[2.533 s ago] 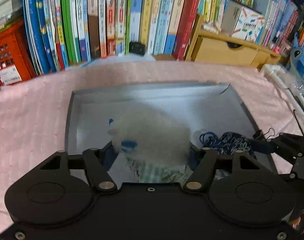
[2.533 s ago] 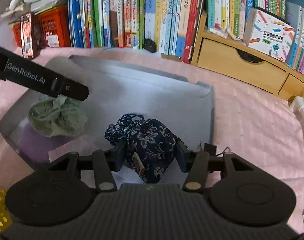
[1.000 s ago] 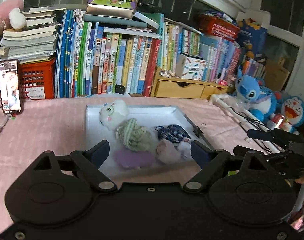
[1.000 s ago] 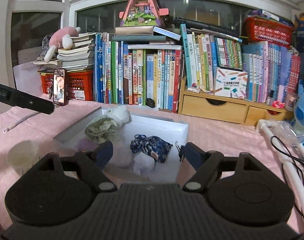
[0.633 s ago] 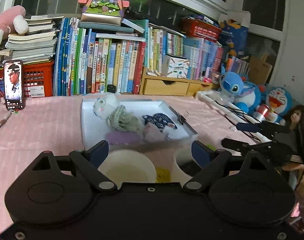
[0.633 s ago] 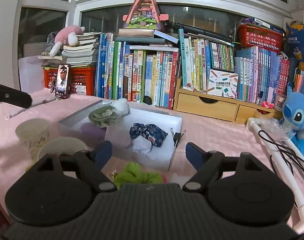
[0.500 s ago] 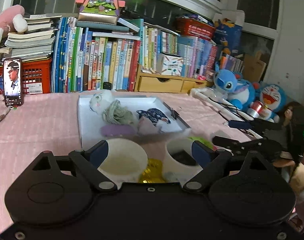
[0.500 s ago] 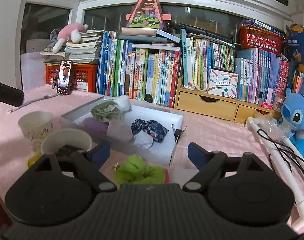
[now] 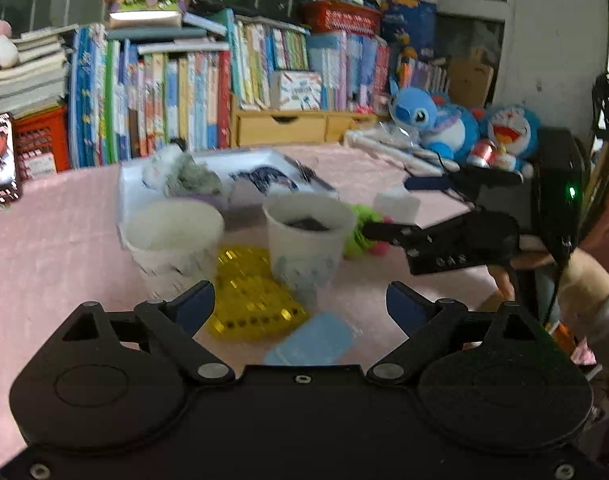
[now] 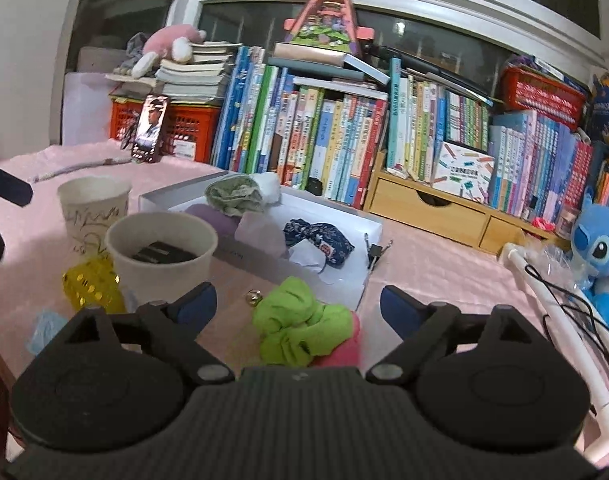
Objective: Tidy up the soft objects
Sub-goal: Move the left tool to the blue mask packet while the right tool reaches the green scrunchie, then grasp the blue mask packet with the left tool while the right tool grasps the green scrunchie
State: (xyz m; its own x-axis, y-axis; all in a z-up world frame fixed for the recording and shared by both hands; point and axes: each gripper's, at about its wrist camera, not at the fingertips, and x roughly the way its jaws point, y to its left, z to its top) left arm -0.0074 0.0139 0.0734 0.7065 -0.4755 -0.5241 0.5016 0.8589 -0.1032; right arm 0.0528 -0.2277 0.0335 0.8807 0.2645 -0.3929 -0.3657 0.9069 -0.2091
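A shallow white box point(image 10: 368, 229) on the pink tablecloth holds several soft things: a green checked cloth point(image 10: 234, 197), a white plush point(image 10: 269, 192), a dark blue floral pouch point(image 10: 320, 236) and pale purple pieces point(image 10: 260, 232). The box also shows in the left wrist view point(image 9: 125, 184). A bright green cloth point(image 10: 300, 326) on a pink piece point(image 10: 344, 346) lies in front of the box, just ahead of my open, empty right gripper point(image 10: 298, 304). My left gripper point(image 9: 300, 306) is open and empty, pulled back from the box. The right gripper point(image 9: 436, 240) shows in its view.
Two paper cups point(image 10: 160, 254) point(image 10: 93, 206), a yellow plastic piece point(image 10: 90, 284), a light blue packet point(image 9: 310, 344), a small bell point(image 10: 253, 298) and a binder clip point(image 10: 374, 250) lie near the box. Books, a wooden drawer unit point(image 10: 428, 210), a phone point(image 10: 149, 128) and blue plush toys point(image 10: 598, 256) line the back and right.
Both grippers let go of their soft things in the box, opened and pulled far back. The cups, yellow piece and green cloth have come into view.
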